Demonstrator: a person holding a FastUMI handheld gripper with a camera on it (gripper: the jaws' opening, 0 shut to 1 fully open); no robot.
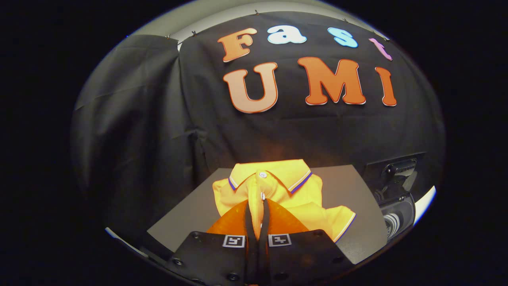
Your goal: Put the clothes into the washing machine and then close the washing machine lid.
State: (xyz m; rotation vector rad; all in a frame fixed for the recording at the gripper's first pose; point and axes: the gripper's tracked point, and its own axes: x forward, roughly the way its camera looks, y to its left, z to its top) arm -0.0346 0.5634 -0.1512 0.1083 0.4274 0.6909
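**Claw pinched on the yellow polo shirt at the desk**

The claw (pixel 256 206) is seen at the bottom of the gripper view with its two fingers (pixel 248 222) drawn almost together, only a thin strip of yellow cloth showing between them. The fingers are laid over the front of a folded yellow polo shirt (pixel 278 190), and their tips are placed at the button placket, just below the lower of two white buttons (pixel 262 195). The cloth is taken to be pinched between both fingers, though the contact itself is partly hidden by them.

The shirt is spread on a flat grey desk (pixel 341 186), lying just ahead of and under the fingers. Its collar (pixel 274 174) is turned toward the booth wall, is trimmed with a blue and white edge, and is closed by the upper button. A sleeve with the same blue trim (pixel 345 224) is stretched out to the right of the fingers, toward the desk's near edge.

Beyond the desk, the black cloth wall (pixel 151 119) is hung in folds. To the right of the desk, past its edge, a dark device with a ribbed grey and white cylindrical part (pixel 395 216) is glimpsed; what it is cannot be told.
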